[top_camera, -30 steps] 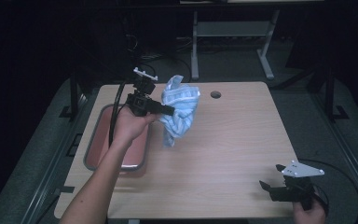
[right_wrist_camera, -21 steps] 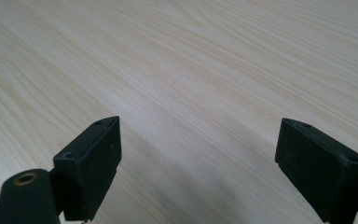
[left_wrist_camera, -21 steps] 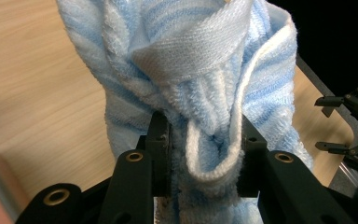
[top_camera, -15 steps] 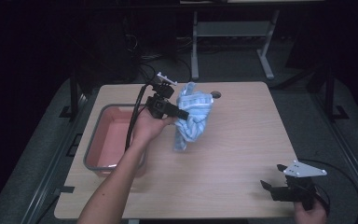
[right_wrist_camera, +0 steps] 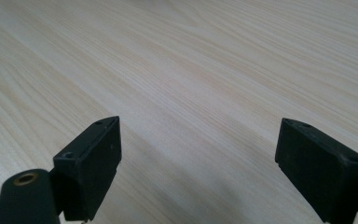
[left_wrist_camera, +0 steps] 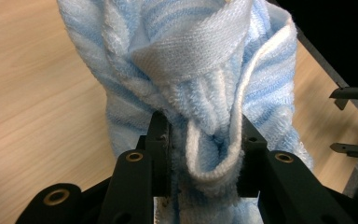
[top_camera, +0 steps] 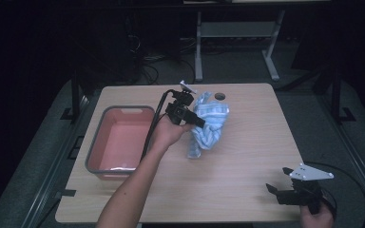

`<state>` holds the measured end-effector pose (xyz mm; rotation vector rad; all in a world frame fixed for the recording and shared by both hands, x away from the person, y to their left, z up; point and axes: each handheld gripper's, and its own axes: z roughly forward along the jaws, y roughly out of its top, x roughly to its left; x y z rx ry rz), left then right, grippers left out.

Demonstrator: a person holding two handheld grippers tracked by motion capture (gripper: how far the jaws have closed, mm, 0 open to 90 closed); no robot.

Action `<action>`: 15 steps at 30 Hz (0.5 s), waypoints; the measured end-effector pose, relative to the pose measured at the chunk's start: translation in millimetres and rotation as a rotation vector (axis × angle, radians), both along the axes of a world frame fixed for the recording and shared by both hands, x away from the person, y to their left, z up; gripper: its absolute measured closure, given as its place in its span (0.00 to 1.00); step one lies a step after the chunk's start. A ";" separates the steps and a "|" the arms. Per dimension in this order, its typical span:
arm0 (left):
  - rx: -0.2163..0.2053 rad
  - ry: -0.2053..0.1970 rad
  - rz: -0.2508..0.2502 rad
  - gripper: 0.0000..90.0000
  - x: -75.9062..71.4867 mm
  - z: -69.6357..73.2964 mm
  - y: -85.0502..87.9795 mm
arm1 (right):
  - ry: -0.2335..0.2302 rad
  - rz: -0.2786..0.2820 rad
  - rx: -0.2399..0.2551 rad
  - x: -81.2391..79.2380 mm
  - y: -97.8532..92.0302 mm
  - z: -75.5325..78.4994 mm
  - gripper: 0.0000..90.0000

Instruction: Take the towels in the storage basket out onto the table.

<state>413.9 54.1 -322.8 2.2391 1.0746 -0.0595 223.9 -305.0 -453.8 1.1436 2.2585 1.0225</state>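
A bunched blue-and-white striped towel [top_camera: 210,124] hangs from my left gripper [top_camera: 197,121] over the middle of the wooden table [top_camera: 247,156], its lower end touching the top. In the left gripper view, thick folds of the towel [left_wrist_camera: 200,93] are pinched between the two black jaws, so my left gripper [left_wrist_camera: 204,161] is shut on it. My right gripper [top_camera: 275,191] rests near the table's front right corner. In the right gripper view, my right gripper [right_wrist_camera: 198,158] stands open over bare wood, nothing between its jaws.
A grey-rimmed bin [top_camera: 95,142] with a pink inside sits at the table's left side, beside my left forearm. A round cable hole [top_camera: 219,96] lies near the far edge. Beyond the table stand a metal frame [top_camera: 237,47] and dark floor.
My left hand has carried the towel to the right and downward, from beside the bin toward the table's middle; its lower end now lies on the wood. My right gripper has stayed still.
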 end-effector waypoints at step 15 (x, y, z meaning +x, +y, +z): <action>0.043 0.032 -0.030 0.72 4.2 -33.3 -35.5 | -0.003 0.002 0.000 -0.2 -1.4 0.1 0.15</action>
